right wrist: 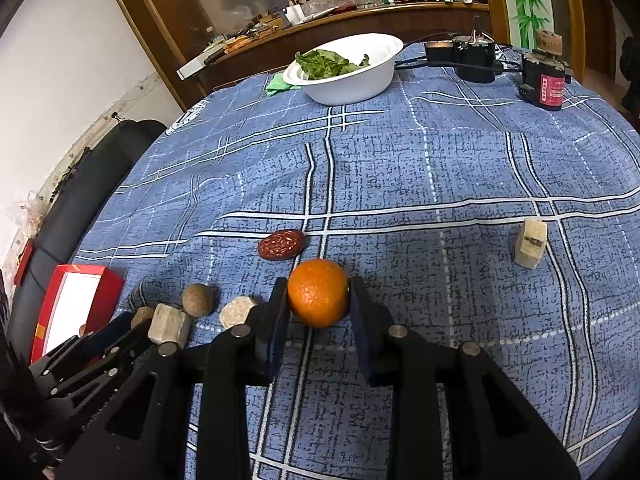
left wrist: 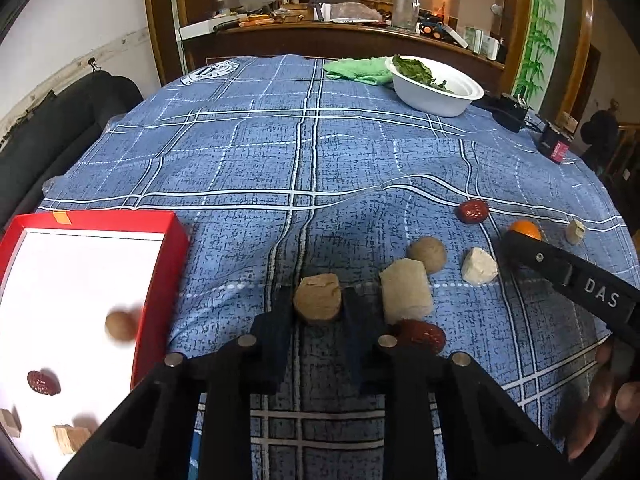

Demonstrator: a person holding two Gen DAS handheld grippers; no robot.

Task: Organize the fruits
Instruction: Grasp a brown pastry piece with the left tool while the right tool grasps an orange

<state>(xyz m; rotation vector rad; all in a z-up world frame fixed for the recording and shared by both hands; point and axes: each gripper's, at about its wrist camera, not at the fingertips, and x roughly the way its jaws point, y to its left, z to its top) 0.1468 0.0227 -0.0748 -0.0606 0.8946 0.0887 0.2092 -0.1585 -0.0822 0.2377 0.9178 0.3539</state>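
My left gripper (left wrist: pixel 318 300) is shut on a tan chunk (left wrist: pixel 316 294) that rests on the blue plaid cloth. Beside it lie a pale chunk (left wrist: pixel 406 290), a brown round fruit (left wrist: pixel 428 254), a white chunk (left wrist: pixel 479 266) and two red dates (left wrist: pixel 422 336) (left wrist: pixel 473 211). My right gripper (right wrist: pixel 319 300) is shut on an orange (right wrist: pixel 318 290), its pads touching both sides. A date (right wrist: pixel 281 244) lies just beyond it and a pale chunk (right wrist: pixel 531 242) to the right. The red tray (left wrist: pixel 160 220) at left holds a round fruit (left wrist: pixel 120 325), a date (left wrist: pixel 43 383) and chunks (left wrist: pixel 70 436).
A white bowl (left wrist: pixel 436 100) of green leaves and a green cloth (left wrist: pixel 356 70) stand at the table's far side. Black devices (left wrist: pixel 554 146) with cables sit at the far right edge. A dark sofa (left wrist: pixel 60 140) runs along the left. A hand (left wrist: pixel 600 400) shows at lower right.
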